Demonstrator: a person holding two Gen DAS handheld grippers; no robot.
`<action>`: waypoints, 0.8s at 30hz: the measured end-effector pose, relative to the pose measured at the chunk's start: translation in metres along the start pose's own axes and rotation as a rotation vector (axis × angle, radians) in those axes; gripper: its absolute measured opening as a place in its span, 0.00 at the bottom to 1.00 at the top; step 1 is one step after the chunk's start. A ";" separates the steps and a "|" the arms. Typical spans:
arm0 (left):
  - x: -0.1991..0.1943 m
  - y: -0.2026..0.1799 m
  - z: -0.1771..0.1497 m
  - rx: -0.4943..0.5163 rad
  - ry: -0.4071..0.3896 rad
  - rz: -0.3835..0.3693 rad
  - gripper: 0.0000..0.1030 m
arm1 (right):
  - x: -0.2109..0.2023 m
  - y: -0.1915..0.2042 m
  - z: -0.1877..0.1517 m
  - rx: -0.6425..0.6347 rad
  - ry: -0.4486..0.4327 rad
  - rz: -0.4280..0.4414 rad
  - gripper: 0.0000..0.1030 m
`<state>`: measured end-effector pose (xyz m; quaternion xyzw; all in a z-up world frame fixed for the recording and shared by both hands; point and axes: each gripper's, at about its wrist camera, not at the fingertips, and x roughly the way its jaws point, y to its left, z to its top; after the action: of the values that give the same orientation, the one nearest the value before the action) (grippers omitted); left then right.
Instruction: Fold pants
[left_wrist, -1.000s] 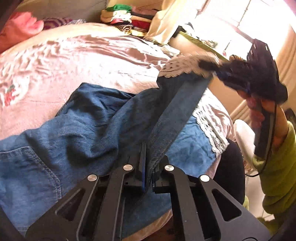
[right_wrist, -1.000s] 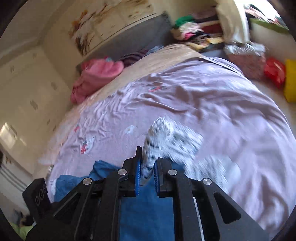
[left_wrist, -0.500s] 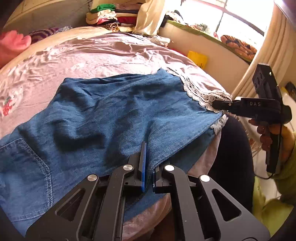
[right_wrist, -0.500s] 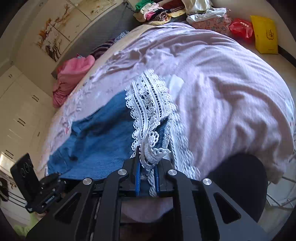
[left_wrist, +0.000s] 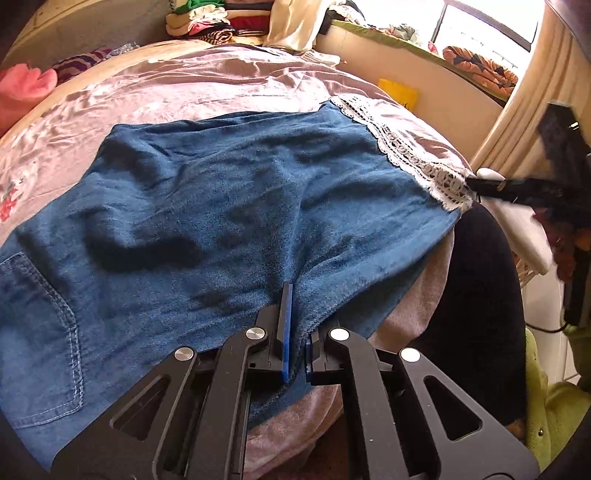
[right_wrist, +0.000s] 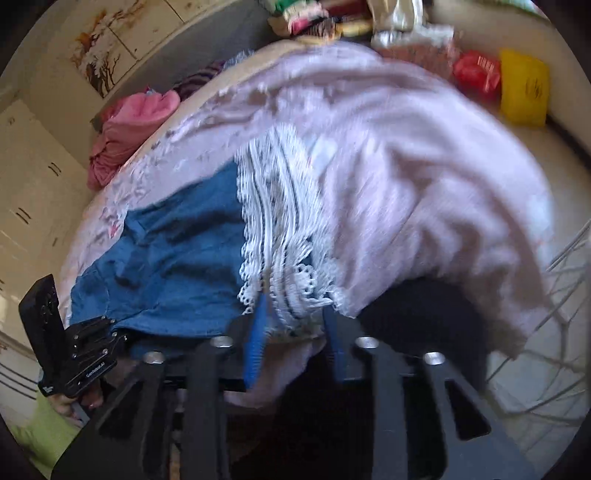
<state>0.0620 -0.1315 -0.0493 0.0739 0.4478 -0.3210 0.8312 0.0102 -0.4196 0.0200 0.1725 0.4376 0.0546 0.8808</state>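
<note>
— Two grippers are on the pants, which lie spread flat on the bed across the middle of the left wrist frame. How does each one hold?

— At the lower centre of that frame the left gripper is clamped tight on the near denim edge. In the right wrist view the right gripper sits at the lower centre; its jaws have just been opening, and the lace hem lies loose between them, not pinched.

— And around them?

— A pink garment lies at the upper left of the right wrist frame, a pile of clothes sits at the top of the left wrist frame, and a yellow bag and a red bag are at the upper right. Nothing lies on the denim itself.
</note>
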 end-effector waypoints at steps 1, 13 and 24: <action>0.000 0.000 0.000 -0.001 -0.001 -0.001 0.01 | -0.005 0.005 0.003 -0.033 -0.022 -0.007 0.37; -0.004 -0.003 -0.009 -0.005 0.014 -0.005 0.06 | 0.075 0.033 -0.002 -0.192 0.176 0.000 0.40; -0.069 0.037 0.046 -0.057 -0.132 0.055 0.47 | 0.042 0.011 0.088 -0.185 -0.014 0.148 0.56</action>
<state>0.0895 -0.0890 0.0263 0.0412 0.3985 -0.2892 0.8694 0.1061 -0.4213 0.0416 0.1229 0.4107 0.1584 0.8895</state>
